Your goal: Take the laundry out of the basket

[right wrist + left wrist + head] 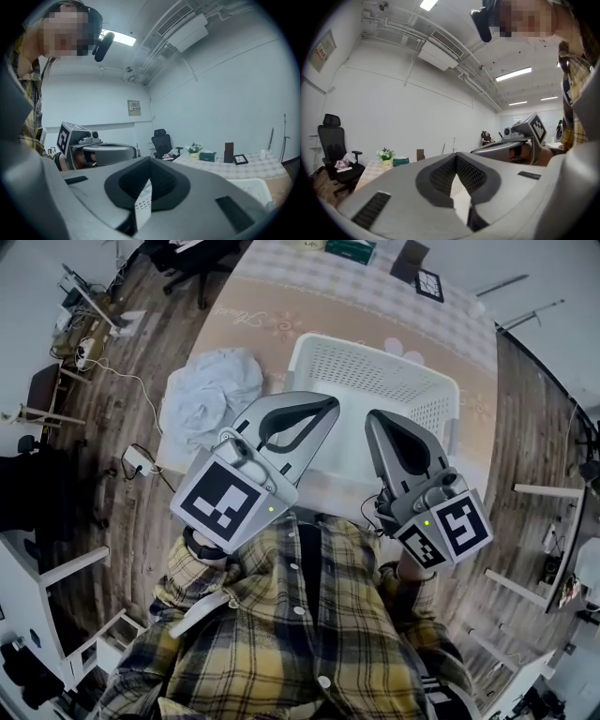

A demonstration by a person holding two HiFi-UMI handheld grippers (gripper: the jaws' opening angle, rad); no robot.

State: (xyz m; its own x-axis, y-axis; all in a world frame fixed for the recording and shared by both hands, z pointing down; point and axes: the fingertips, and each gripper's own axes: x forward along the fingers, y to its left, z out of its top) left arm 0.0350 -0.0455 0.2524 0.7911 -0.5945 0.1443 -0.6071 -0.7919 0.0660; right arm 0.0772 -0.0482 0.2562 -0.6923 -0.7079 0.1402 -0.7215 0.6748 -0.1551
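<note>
The white plastic laundry basket (373, 374) stands on the table and its inside looks bare. A crumpled white pile of laundry (211, 390) lies on the table to the left of it. My left gripper (328, 407) hovers shut at the basket's near left rim, with nothing in it. Beside it, my right gripper (375, 418) is shut too and empty, over the basket's near edge. In the left gripper view the jaws (457, 158) meet, with basket mesh showing below them. The right gripper view shows its jaws (150, 161) closed and the basket rim (255, 187) at lower right.
The table (281, 315) has a pale patterned cloth. At its far end stand a green box (352, 249) and a picture frame (429, 284). A black office chair (335, 154) and cables sit on the wooden floor (122, 465) to the left.
</note>
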